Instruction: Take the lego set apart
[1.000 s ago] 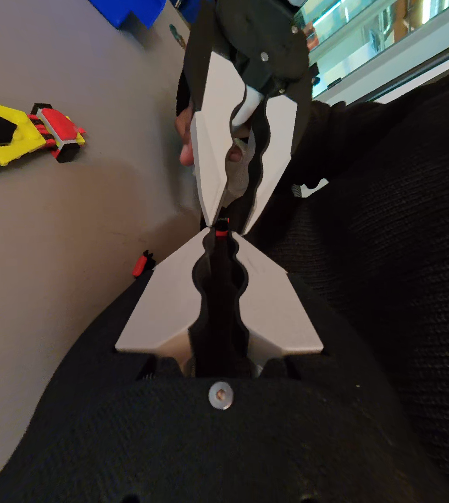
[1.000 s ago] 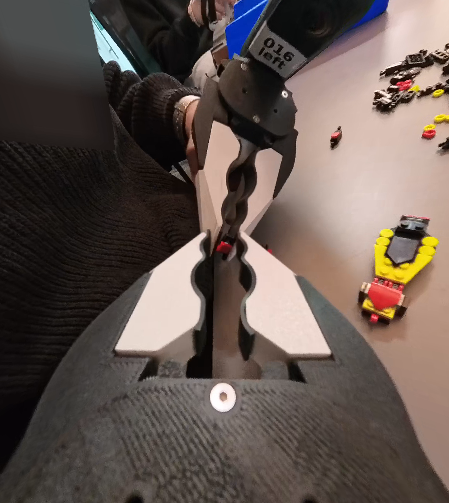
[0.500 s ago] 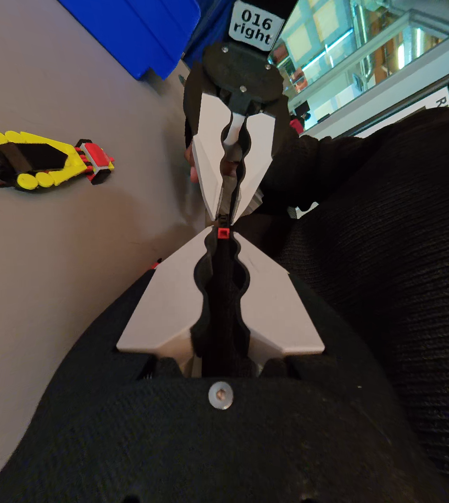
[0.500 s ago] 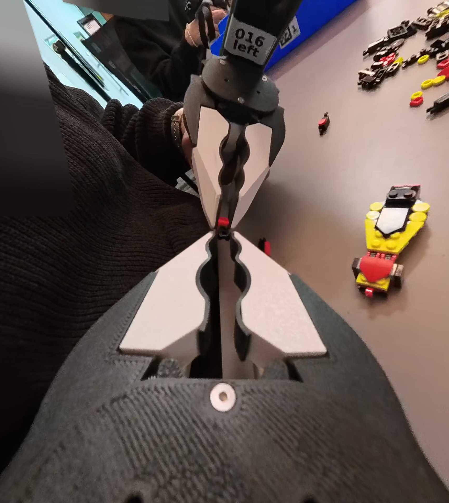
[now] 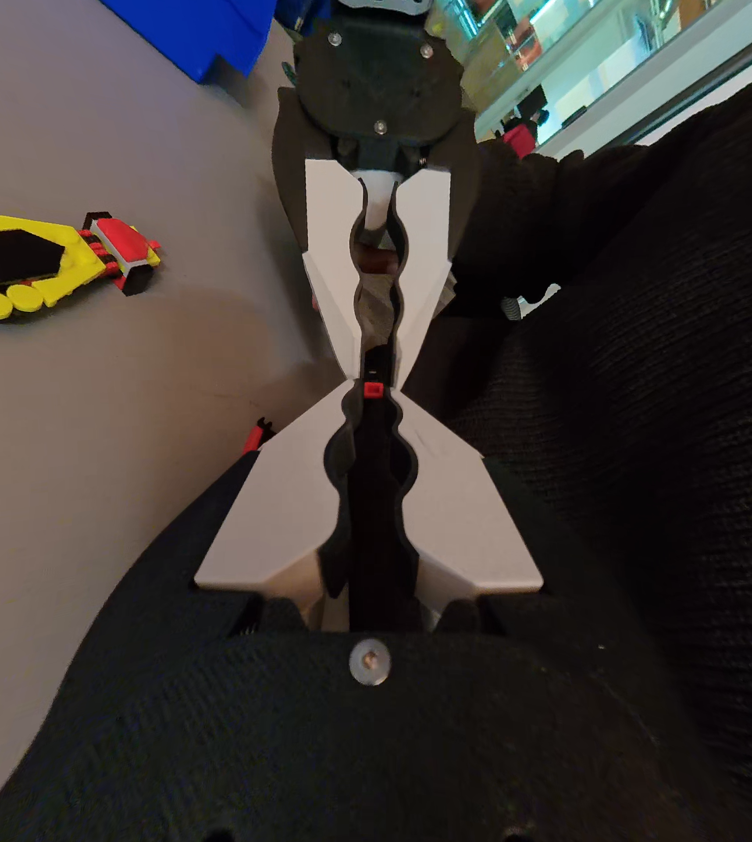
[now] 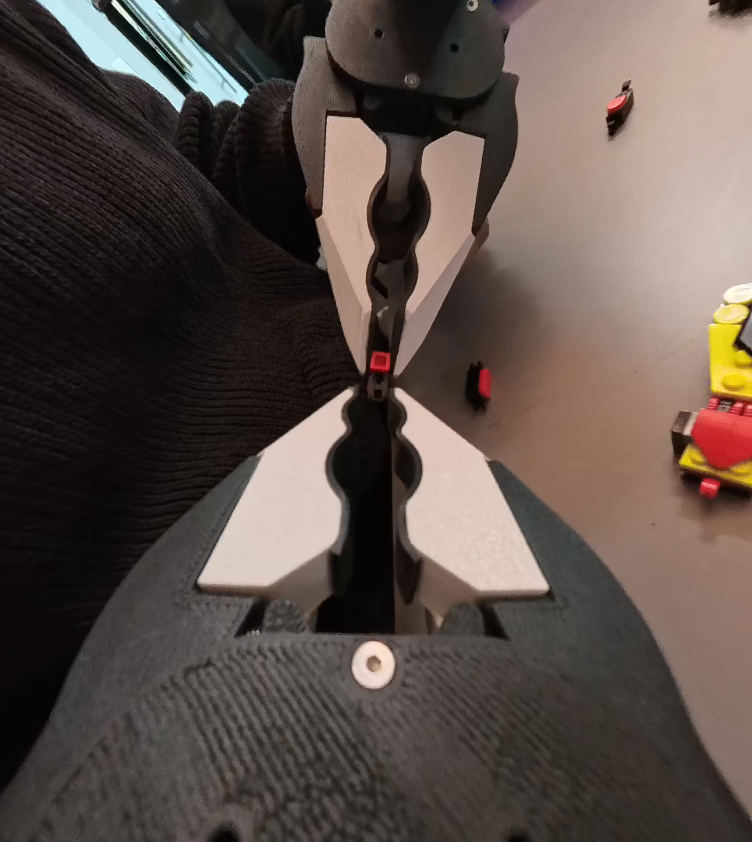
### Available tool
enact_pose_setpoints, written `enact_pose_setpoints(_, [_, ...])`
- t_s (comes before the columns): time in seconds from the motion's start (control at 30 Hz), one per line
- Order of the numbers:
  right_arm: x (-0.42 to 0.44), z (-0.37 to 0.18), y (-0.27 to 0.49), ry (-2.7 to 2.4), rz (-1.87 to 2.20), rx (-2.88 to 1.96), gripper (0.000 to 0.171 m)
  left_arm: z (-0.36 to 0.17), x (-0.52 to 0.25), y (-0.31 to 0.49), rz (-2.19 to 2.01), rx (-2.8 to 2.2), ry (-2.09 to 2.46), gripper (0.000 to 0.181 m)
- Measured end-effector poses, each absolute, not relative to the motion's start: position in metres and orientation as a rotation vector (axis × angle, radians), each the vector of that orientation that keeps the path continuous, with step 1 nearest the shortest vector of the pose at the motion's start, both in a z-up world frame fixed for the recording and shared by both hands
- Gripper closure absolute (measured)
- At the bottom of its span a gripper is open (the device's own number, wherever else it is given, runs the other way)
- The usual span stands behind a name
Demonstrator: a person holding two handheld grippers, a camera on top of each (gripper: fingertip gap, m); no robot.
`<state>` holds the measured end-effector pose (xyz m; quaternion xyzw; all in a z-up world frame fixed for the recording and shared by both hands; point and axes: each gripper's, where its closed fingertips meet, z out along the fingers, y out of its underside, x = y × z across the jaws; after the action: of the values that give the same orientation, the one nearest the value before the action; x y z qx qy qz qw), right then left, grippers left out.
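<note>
Both grippers' jaws tip to tip on one small lego piece (image 5: 373, 390) (red and black)

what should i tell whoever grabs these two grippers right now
Left gripper: shut on the red end of a small red and black piece, held tip to tip in the air.
Right gripper: shut on the black end of the same piece.
The two ends look joined; not pulled apart yet.
Yellow, red and black lego model lies on the table, partly built.
Two small red and black bits lie loose on the table.
Left to do: pull the held piece apart, set the halves down, then strip the model.
</note>
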<state>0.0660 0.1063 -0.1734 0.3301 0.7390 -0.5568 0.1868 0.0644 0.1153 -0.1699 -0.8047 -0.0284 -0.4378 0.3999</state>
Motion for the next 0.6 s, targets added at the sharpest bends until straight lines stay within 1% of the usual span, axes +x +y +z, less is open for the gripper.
enact_pose_setpoints(0.07, [0.0642,-0.1696,0.1072,2.042,-1.589,0.942,0.160,-0.1704,0.0654,0.1150,-1.104,-2.041,-0.065,0.177])
enact_pose_setpoints(0.1, [0.0629,-0.1694,0.1082,2.046,-1.594,0.948,0.164,-0.1696,0.0654,0.1156,-1.103,-2.036,-0.067,0.176])
enact_pose_setpoints(0.13, [0.0625,-0.1691,0.1088,2.057,-1.597,0.947,0.164,-0.1690,0.0651,0.1162,-1.100,-2.035,-0.071,0.176])
enact_pose_setpoints(0.27, [0.0618,-0.1658,0.1090,2.070,-1.617,0.940,0.165,-0.1658,0.0639,0.1166,-1.098,-2.017,-0.073,0.176])
enact_pose_setpoints(0.4, [0.0641,-0.1680,0.1081,2.095,-1.603,0.924,0.161,-0.1634,0.0637,0.1166,-1.109,-2.003,-0.076,0.176])
enact_pose_setpoints(0.6, [0.0640,-0.1678,0.1082,2.164,-1.589,0.913,0.165,-0.1642,0.0632,0.1170,-1.083,-2.013,-0.068,0.176])
